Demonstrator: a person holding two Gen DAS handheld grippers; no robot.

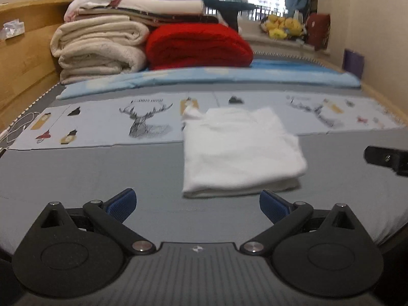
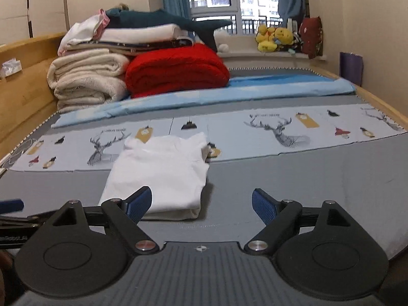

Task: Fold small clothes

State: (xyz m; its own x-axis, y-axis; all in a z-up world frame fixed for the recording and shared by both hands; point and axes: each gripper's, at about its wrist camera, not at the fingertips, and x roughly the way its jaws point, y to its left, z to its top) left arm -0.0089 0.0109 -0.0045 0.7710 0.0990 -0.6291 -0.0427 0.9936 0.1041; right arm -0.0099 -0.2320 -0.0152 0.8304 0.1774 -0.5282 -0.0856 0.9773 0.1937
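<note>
A small white garment (image 1: 239, 150) lies folded into a flat rectangle on the grey bed sheet (image 1: 89, 173). In the left wrist view my left gripper (image 1: 197, 204) is open, just short of the garment's near edge, with nothing between its blue pads (image 1: 122, 204). In the right wrist view the same garment (image 2: 163, 173) lies ahead to the left. My right gripper (image 2: 201, 204) is open and empty; its left pad (image 2: 139, 204) overlaps the garment's near edge in the picture. Part of the right gripper (image 1: 387, 159) shows at the left view's right edge, and part of the left gripper (image 2: 11, 205) at the right view's left edge.
A printed strip with deer drawings (image 2: 278, 132) crosses the bed behind the garment. Beyond it lie a light blue quilt (image 1: 204, 79), a red blanket (image 1: 199, 46) and stacked cream blankets (image 1: 99, 48). A wooden bed frame (image 1: 23, 58) runs along the left. Plush toys (image 2: 275, 38) sit on the windowsill.
</note>
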